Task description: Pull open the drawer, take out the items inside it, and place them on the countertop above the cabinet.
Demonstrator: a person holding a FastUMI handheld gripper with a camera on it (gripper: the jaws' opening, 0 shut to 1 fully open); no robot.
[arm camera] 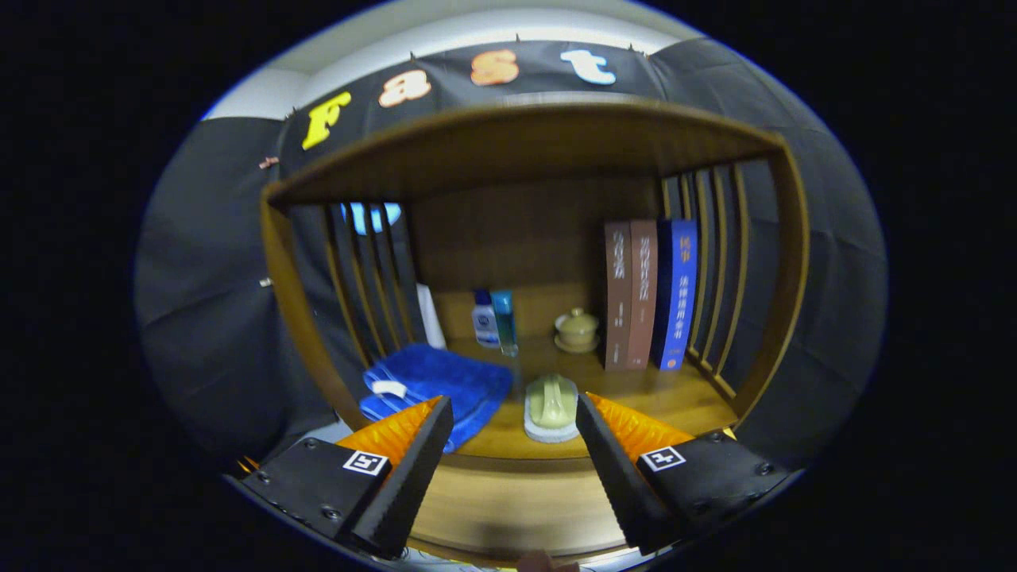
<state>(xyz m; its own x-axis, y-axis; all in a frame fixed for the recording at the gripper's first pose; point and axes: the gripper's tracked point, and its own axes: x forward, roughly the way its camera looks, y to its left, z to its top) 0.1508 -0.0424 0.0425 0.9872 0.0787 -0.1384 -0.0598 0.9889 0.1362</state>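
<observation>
- The hand-held gripper (515, 413) is spread wide with nothing between its fingers; it points level into the wooden cabinet's open shelf, a little above the table (667, 397) surface.
- Just ahead of the fingers, lying between their tips, sits a pale green scrubbing brush (551, 407) on a white base. I judge it light and rigid, with a moulded handle on top; that raised handle is the natural place to pinch, across its narrow width.
- Just ahead of the left finger lies a folded blue towel (441, 385) with a small white tag. It looks soft and floppy, so a hold on the thick folded edge would suit it best, and it may sag or unfold when lifted.
- Further in, near the back panel, stand a small clear bottle with a blue cap (484, 318) and a teal packet (504, 319) beside it, touching or nearly so. Both look light; the bottle could be slippery.
- A small lidded ceramic cup on a saucer (577, 330) sits beyond the brush, fragile by the look of it, with a loose lid.
- Three books (647, 294) stand upright beside the right slats.
- The drawer itself I cannot make out from here; the wooden edge below the fingers (628, 469) may be its front, but I cannot tell whether it is open.
</observation>
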